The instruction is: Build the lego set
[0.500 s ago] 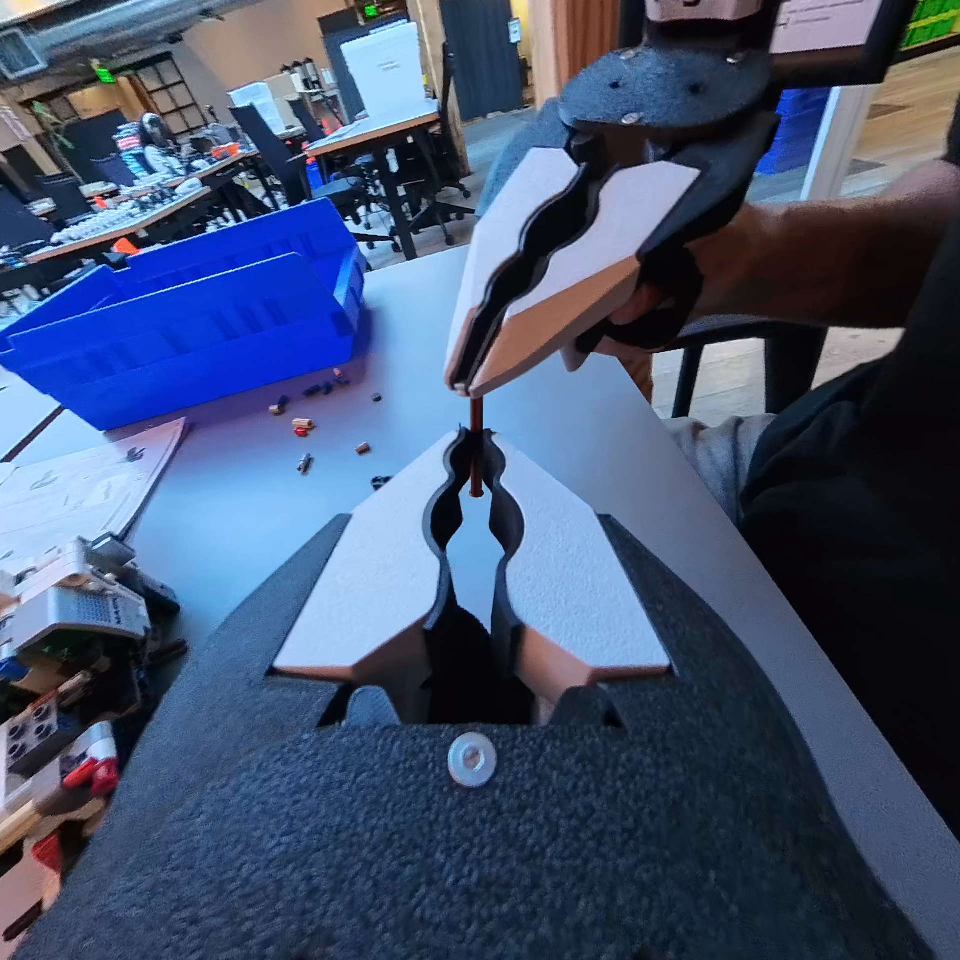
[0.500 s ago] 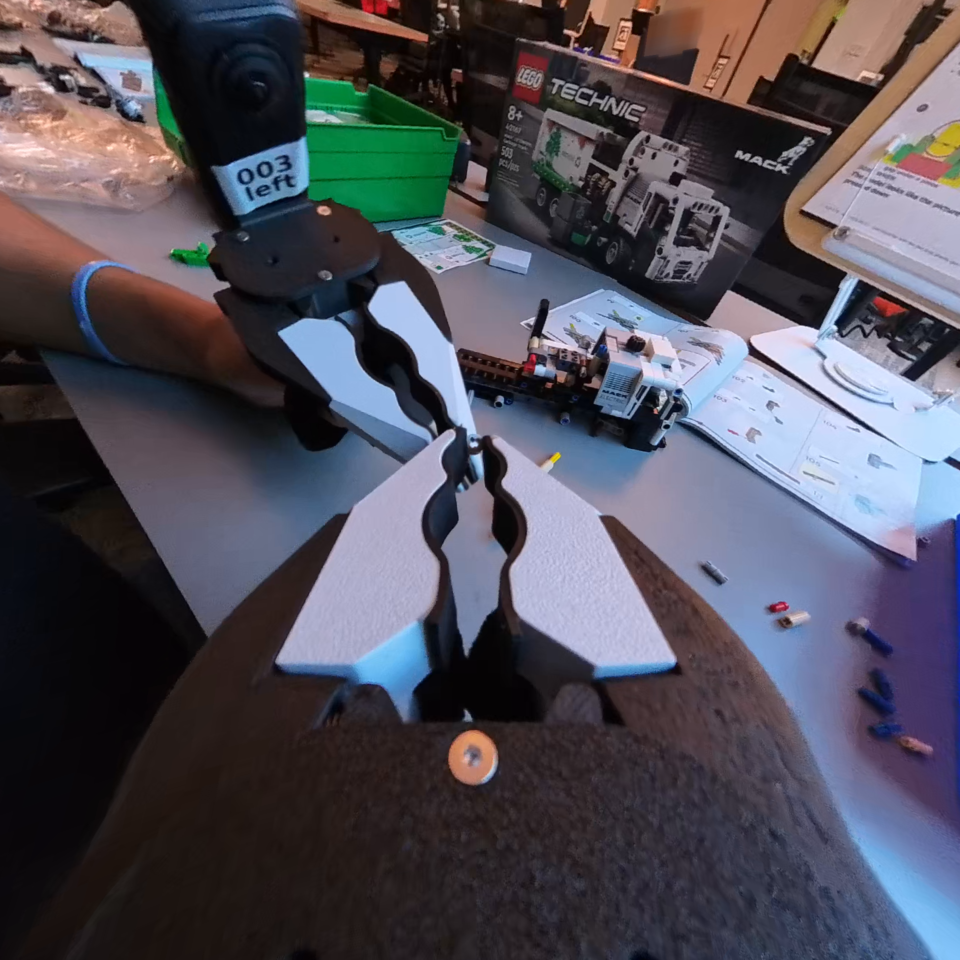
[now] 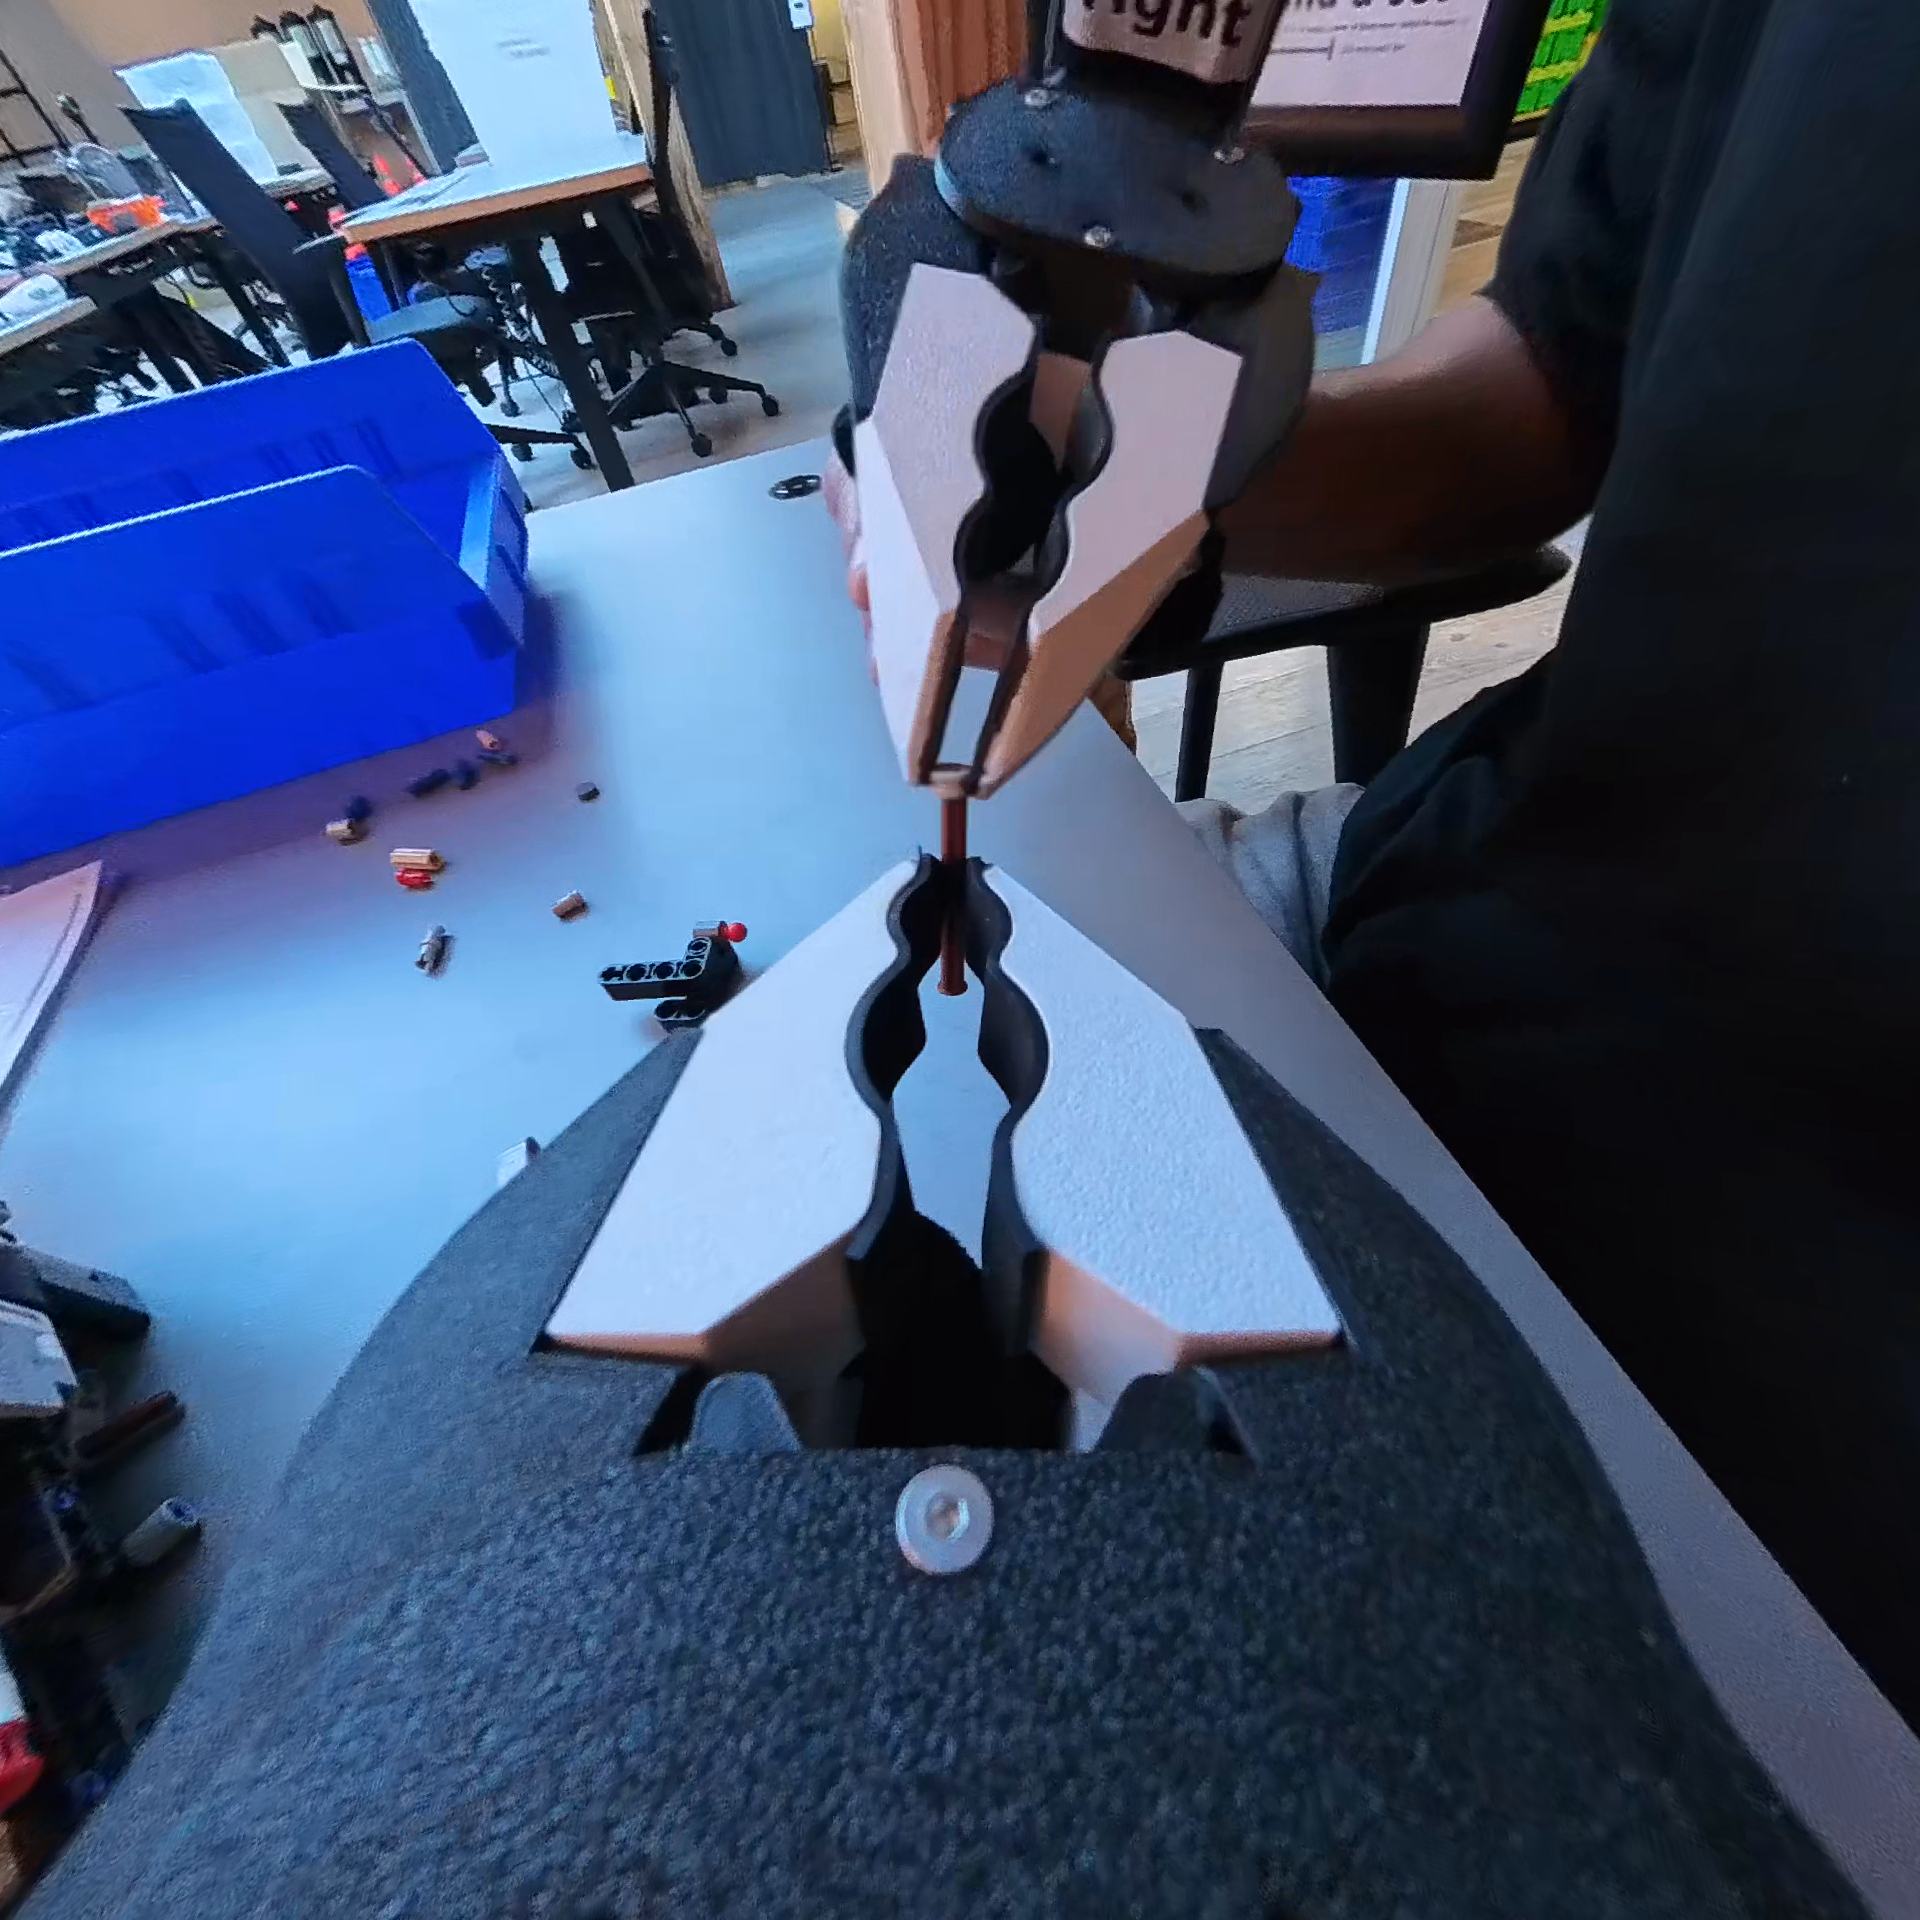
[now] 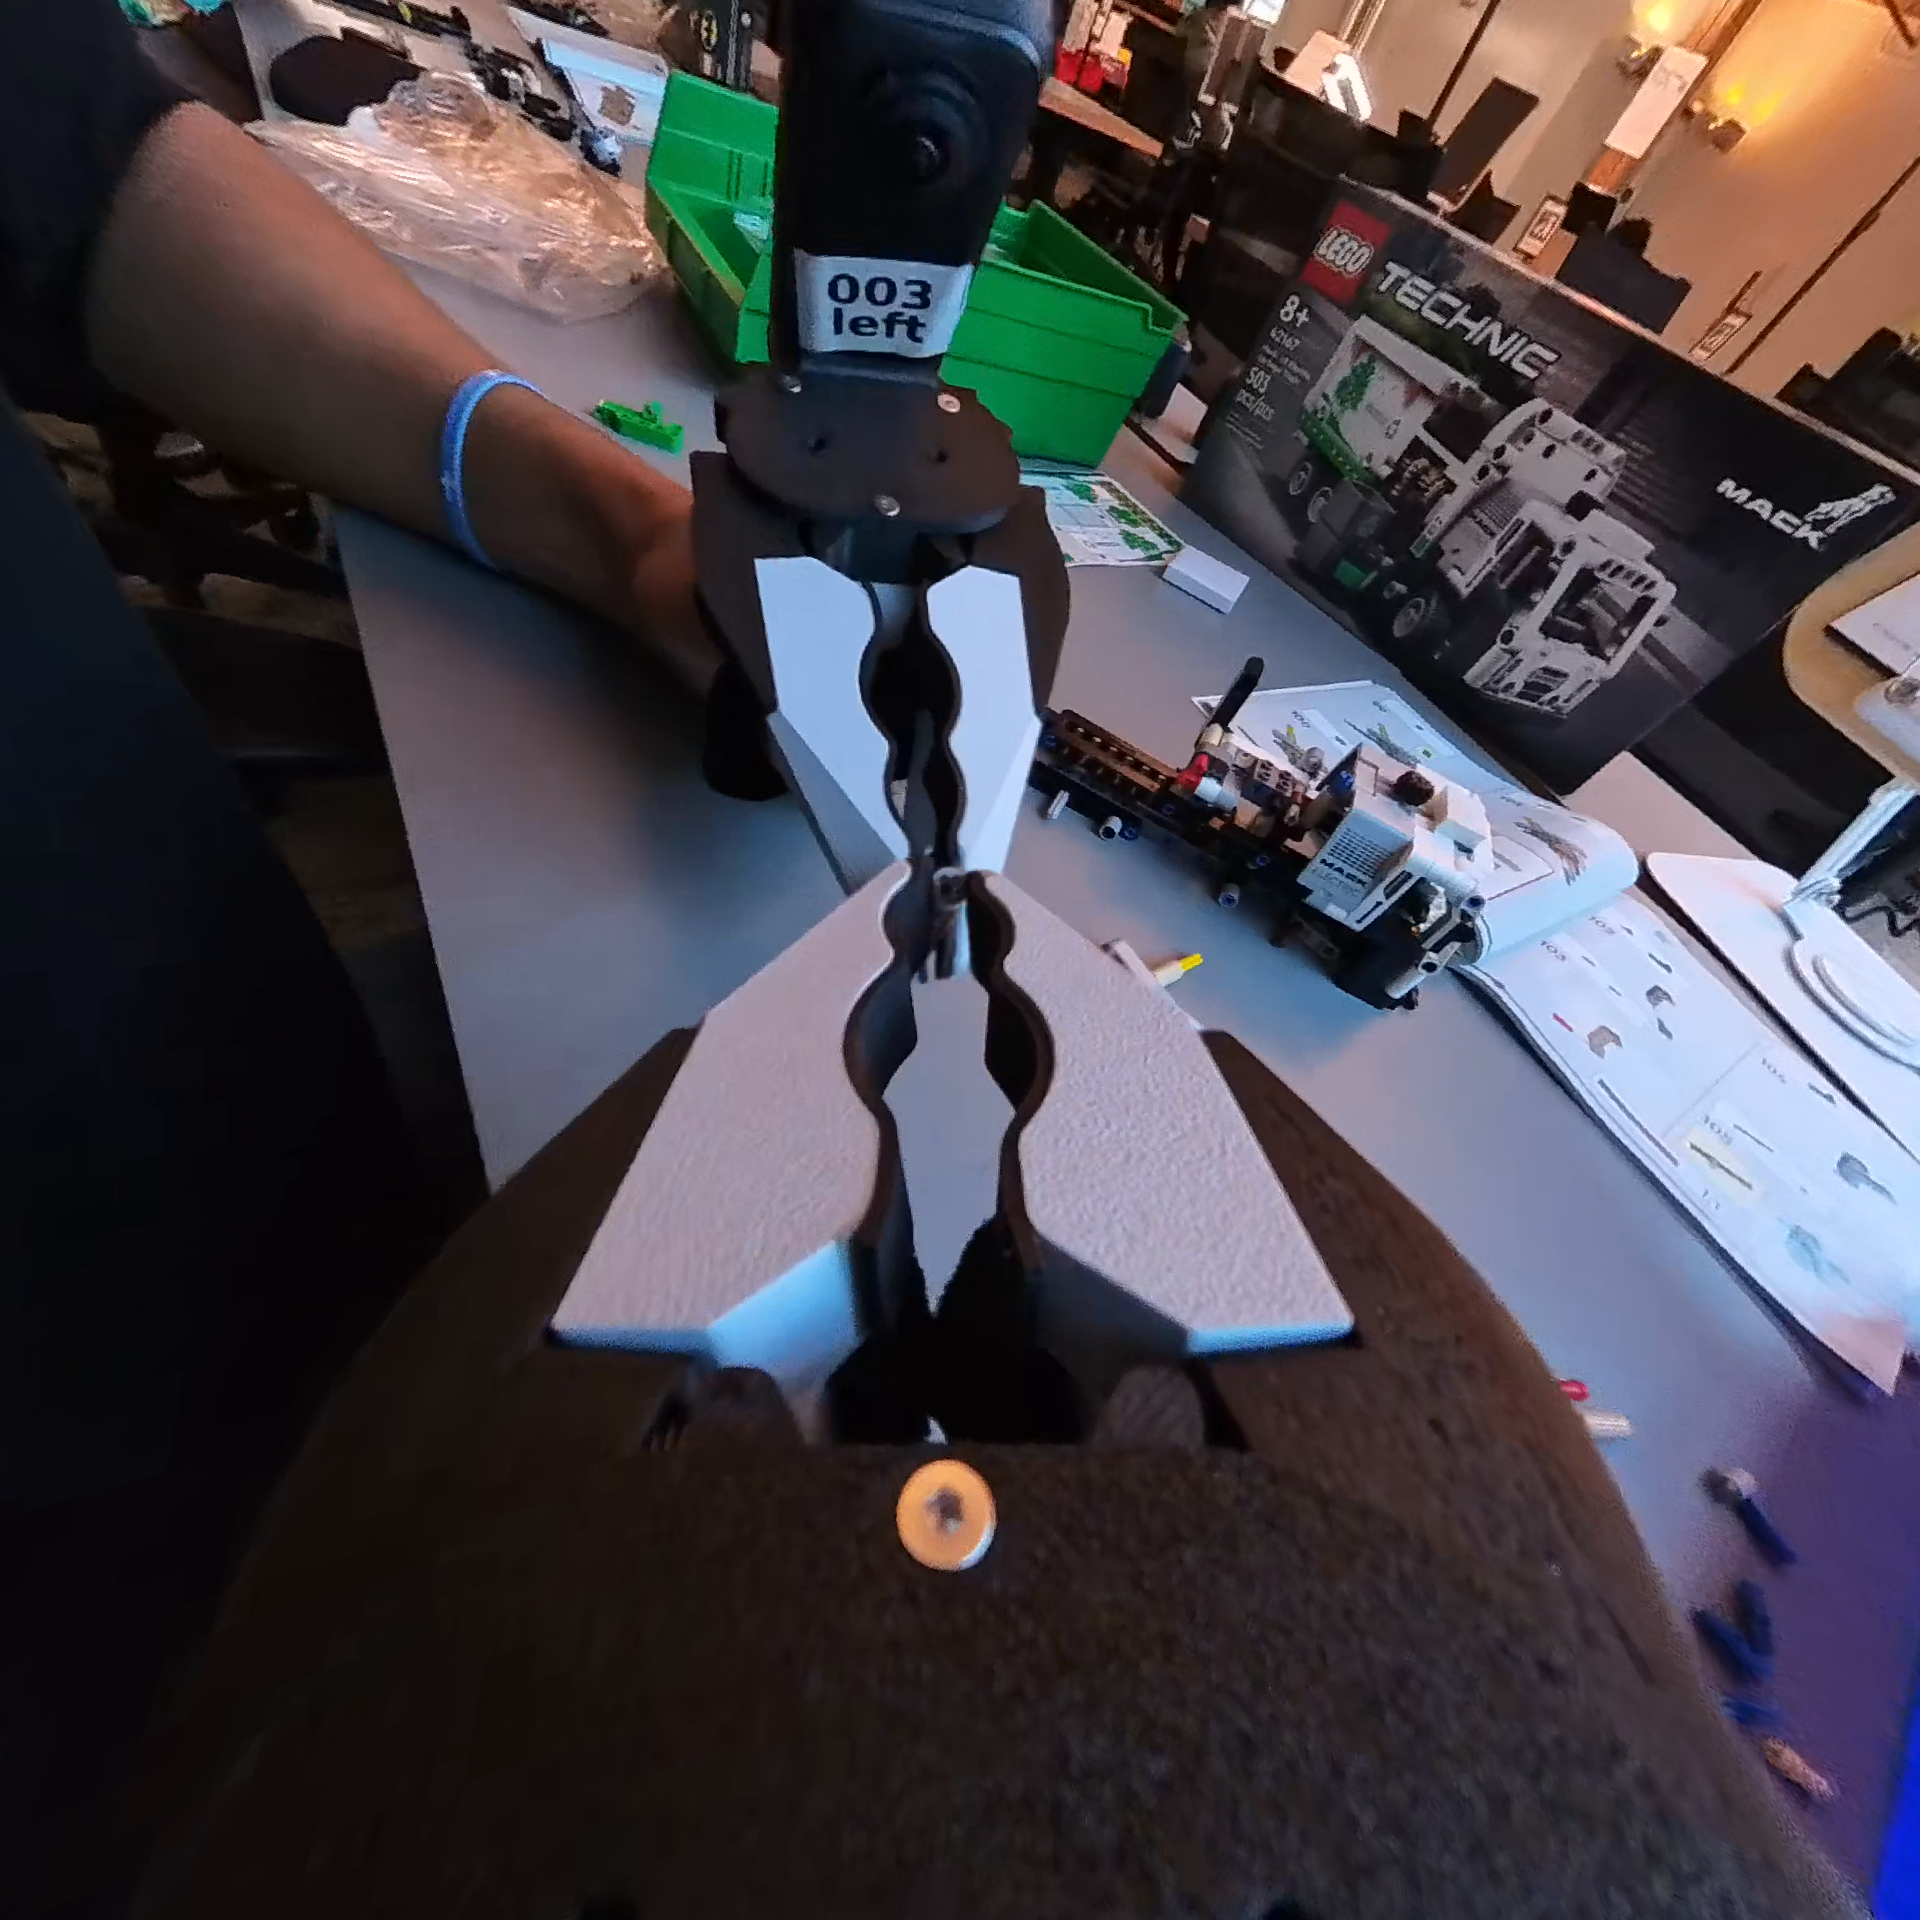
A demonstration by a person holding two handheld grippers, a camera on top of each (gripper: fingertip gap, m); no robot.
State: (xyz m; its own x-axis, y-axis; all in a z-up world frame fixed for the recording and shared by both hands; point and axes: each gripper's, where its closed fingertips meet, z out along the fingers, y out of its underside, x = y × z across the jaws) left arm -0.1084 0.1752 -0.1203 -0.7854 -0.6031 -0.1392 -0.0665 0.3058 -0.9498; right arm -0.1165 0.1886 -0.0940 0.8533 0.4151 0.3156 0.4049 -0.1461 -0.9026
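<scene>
My left gripper (image 3: pixel 951 868) is shut on a thin dark red axle (image 3: pixel 951 920) that stands out past its tips above the grey table (image 3: pixel 675 644). My right gripper (image 3: pixel 951 779) faces it from above, tip to tip, and is shut on a small tan bush (image 3: pixel 951 776) at the axle's far end. In the right wrist view my right gripper (image 4: pixel 940 885) meets the left gripper (image 4: pixel 935 854), with a small pale piece (image 4: pixel 948 920) between the jaws. The partly built truck model (image 4: pixel 1340 831) lies on the table beyond.
A blue bin (image 3: pixel 239 623) stands at the back left, with loose small pieces (image 3: pixel 416 862) and a black L-shaped beam (image 3: pixel 670 977) in front of it. An open instruction booklet (image 4: pixel 1662 1060), the set's box (image 4: pixel 1558 468) and a green bin (image 4: pixel 1039 343) are around the model. Both grippers' tips are close together, under 4 cm apart.
My right gripper has turned from a slant to stand in line with the axle, tips still at its far end. The left gripper still holds the axle.
</scene>
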